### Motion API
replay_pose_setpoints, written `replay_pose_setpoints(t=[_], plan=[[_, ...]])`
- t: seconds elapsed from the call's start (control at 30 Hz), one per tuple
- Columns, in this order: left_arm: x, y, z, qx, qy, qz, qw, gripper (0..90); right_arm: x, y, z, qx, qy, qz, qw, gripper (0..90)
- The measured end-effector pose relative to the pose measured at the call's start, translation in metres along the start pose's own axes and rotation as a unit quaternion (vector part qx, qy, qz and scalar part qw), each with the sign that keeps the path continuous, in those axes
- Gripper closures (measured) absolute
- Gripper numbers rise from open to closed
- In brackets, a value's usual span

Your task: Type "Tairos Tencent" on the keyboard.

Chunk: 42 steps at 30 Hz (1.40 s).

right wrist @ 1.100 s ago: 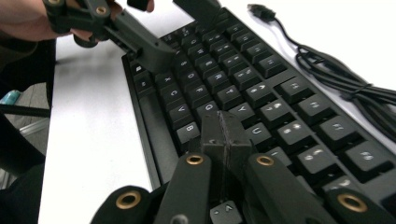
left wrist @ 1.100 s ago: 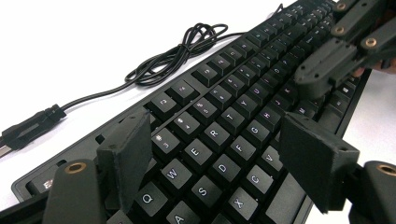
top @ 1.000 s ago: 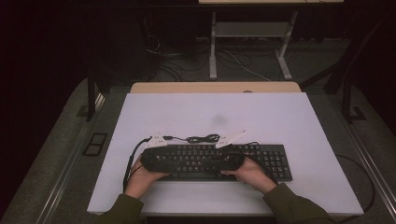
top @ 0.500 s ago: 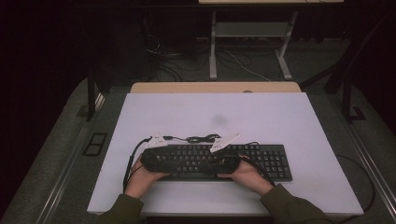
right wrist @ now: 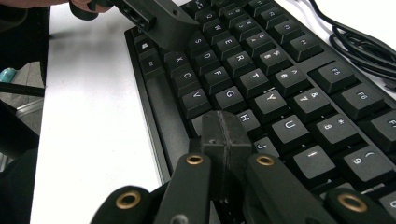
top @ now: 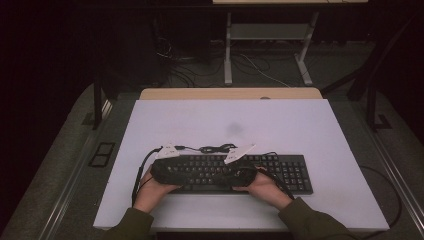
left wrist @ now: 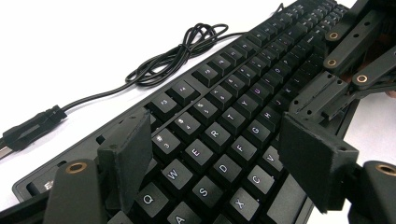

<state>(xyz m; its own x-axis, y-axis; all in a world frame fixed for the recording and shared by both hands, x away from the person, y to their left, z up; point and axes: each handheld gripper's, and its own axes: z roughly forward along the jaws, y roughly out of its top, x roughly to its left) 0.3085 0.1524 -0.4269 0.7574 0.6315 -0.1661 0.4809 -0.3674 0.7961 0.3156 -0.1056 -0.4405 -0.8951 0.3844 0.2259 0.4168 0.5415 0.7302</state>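
With our right gripper (right wrist: 227, 135) pressing closed fingers near the H key of the keyboard (top: 280, 172) on the desk (top: 280, 120) and our left gripper (left wrist: 224, 158) open above the left-hand letters, a slip could strike neighbouring keys.

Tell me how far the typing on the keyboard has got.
Done: both grippers are over the keyboard. In hand: the right gripper, jaws shut, tip at the H key; the left gripper is open above the letter rows. What remains can't be judged.

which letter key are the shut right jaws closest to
The H key: the right gripper has its shut tips right beside it, while G, Y and U lie farther off.
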Motion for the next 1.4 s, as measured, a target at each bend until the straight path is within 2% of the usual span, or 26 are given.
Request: replay_pose_setpoints(t=[0.23, 0.4, 0.53, 0.77, 1.07, 1.17, 1.27, 1.4], plan=[[-0.001, 0.001, 0.000, -0.001, 0.001, 0.003, 1.0000, 26.3, -0.003, 0.001, -0.006, -0.011, -0.002, 0.005, 0.9999, 89.2], [-0.002, 0.002, 0.001, -0.003, 0.002, 0.003, 1.0000, 27.6, -0.005, 0.002, -0.012, -0.025, -0.003, 0.012, 0.9996, 81.7], [-0.003, 0.005, 0.001, -0.005, 0.001, 0.007, 1.0000, 32.7, -0.009, 0.002, -0.017, -0.036, -0.010, 0.015, 0.9992, 72.4], [-0.006, 0.008, 0.008, 0.000, -0.007, 0.007, 0.9999, 46.2, -0.015, 0.001, -0.025, -0.046, -0.022, 0.022, 0.9985, 56.5], [-0.010, 0.012, 0.018, 0.012, -0.017, 0.022, 0.9995, 72.0, -0.020, -0.001, -0.030, -0.050, -0.050, 0.027, 0.9971, 33.6], [-0.011, 0.014, 0.021, 0.015, -0.018, 0.023, 0.9995, 81.8, -0.023, -0.002, -0.032, -0.054, -0.059, 0.032, 0.9963, 29.3], [-0.012, 0.015, 0.025, 0.020, -0.021, 0.026, 0.9992, 88.0, -0.025, -0.002, -0.034, -0.060, -0.066, 0.036, 0.9954, 27.6], [-0.012, 0.015, 0.030, 0.026, -0.018, 0.027, 0.9991, 89.0, -0.028, -0.004, -0.037, -0.063, -0.073, 0.036, 0.9947, 25.5]])
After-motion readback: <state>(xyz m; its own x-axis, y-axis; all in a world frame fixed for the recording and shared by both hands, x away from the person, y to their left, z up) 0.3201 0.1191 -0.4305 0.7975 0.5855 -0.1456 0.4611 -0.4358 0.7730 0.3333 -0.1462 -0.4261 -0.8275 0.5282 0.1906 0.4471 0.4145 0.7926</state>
